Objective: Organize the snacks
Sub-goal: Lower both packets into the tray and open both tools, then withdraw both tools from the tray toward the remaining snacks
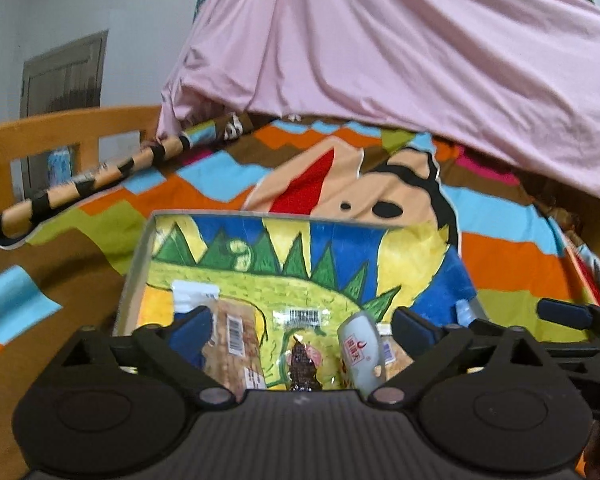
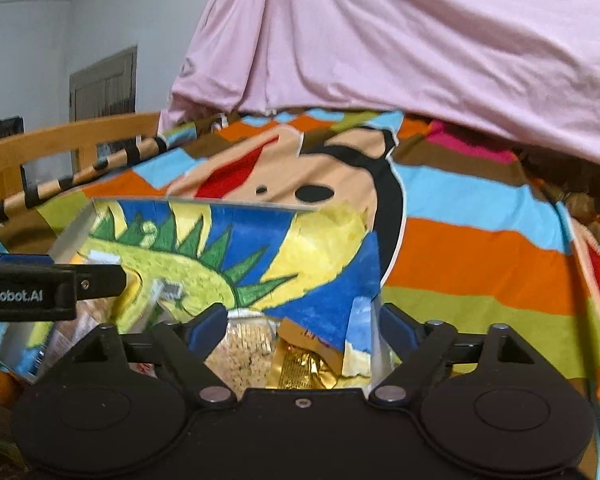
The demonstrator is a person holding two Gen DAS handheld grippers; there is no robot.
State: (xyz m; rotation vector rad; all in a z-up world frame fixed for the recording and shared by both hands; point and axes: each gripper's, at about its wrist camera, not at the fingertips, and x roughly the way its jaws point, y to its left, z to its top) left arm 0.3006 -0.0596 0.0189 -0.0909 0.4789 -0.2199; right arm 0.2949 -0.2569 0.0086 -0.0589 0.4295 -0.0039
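Observation:
An open box [image 1: 140,264] painted inside with a green dinosaur on yellow and blue lies on a bed. In the left wrist view it holds a brown packet with a barcode [image 1: 236,344], a clear packet [image 1: 300,316], a dark snack [image 1: 302,368] and a white packet with red print [image 1: 360,352]. My left gripper [image 1: 304,330] hangs open over these, gripping nothing. The right wrist view shows the box [image 2: 252,232] with a puffed grain bar [image 2: 246,352] and a gold wrapper [image 2: 304,368]. Above them my right gripper [image 2: 304,326] is open and empty, beside the box's right wall.
A striped cartoon blanket [image 1: 500,256] covers the bed, with pink cloth [image 1: 380,40] hanging at the back. A wooden rail [image 1: 60,128] and a banded tube [image 1: 100,176] run along the left. An orange [image 2: 0,388] lies at the lower left.

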